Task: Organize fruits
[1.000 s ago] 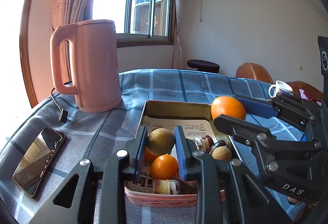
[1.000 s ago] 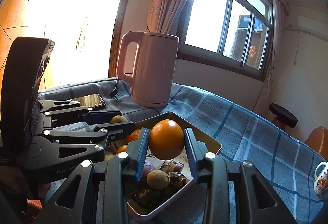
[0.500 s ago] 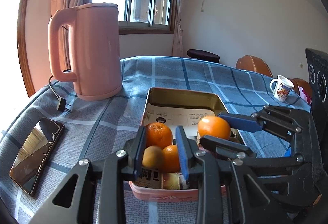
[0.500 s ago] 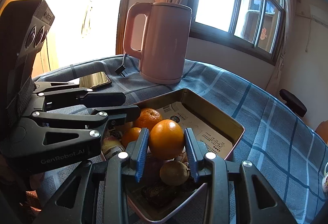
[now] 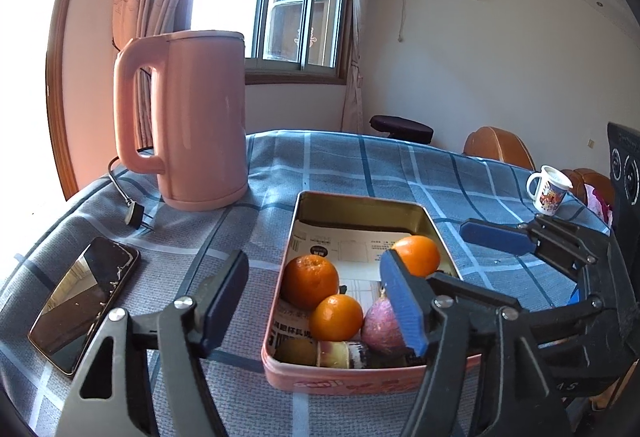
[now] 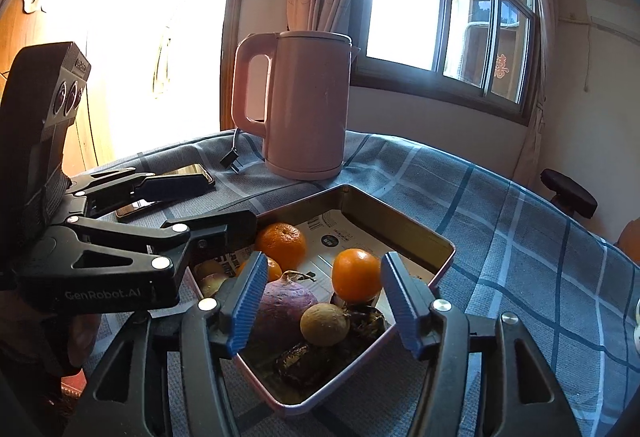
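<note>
Checked-cloth table [image 5: 360, 173] carries kettle [image 5: 192, 117], phone [image 5: 84, 301], tin [image 5: 360, 381], mug [image 5: 550, 190].

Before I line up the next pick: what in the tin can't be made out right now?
- Left wrist view: the right side of the tin sits behind a left gripper finger.
- Right wrist view: the tin's left end, behind the left gripper.
- Dark pieces near the tin's near corner: too shadowed to name.
- Paper liner print: too small.

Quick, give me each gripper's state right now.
Left gripper: open, jaws just opened, holding nothing.
Right gripper: open, jaws just opened, orange released in the tin.
</note>
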A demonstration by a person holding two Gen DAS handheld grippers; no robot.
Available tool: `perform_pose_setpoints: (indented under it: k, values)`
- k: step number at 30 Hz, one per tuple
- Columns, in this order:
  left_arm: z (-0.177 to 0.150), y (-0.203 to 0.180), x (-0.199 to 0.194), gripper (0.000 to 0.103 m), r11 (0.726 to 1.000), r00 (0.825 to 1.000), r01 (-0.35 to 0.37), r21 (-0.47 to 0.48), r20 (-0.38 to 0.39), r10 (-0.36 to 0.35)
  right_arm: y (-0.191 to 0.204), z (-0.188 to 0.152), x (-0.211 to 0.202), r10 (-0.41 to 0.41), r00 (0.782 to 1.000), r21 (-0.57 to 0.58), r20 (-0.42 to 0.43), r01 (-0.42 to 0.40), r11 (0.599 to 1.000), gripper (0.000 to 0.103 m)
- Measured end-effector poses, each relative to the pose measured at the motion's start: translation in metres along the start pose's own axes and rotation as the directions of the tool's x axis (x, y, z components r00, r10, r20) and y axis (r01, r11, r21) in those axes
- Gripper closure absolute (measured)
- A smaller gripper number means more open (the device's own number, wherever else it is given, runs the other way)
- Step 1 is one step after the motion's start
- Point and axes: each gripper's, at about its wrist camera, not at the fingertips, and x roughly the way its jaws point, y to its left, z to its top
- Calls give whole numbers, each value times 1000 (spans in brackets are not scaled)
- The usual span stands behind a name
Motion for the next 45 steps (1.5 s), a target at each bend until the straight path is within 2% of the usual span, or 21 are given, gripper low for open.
perform_pose_setpoints:
  k: [6, 12, 14, 18, 32, 45]
  values:
    - [5, -7, -12, 29, 1000, 999, 5, 11, 36, -6, -5, -2, -19, -40, 999, 3, 36, 40, 999, 42]
    - [8, -13, -20, 27, 1000, 998, -2, 24, 66, 0, -16, -5, -39, -115, 990, 26, 79, 113, 993, 41]
    - [9, -16, -22, 23, 1000, 997, -4, 31, 74, 1, -19, -6, -46, -140, 986, 39, 93, 137, 990, 39]
    - [9, -24, -26, 10, 999, 996, -14, 46, 89, 9, -24, -8, -58, -181, 975, 58, 128, 175, 983, 29]
    - [9, -40, -32, 4, 996, 995, -18, 84, 102, 9, -31, -15, -76, -210, 966, 91, 151, 198, 976, 26]
    - [9, -52, -35, 3, 993, 994, -13, 115, 107, 0, -33, -18, -85, -228, 959, 104, 169, 213, 972, 25]
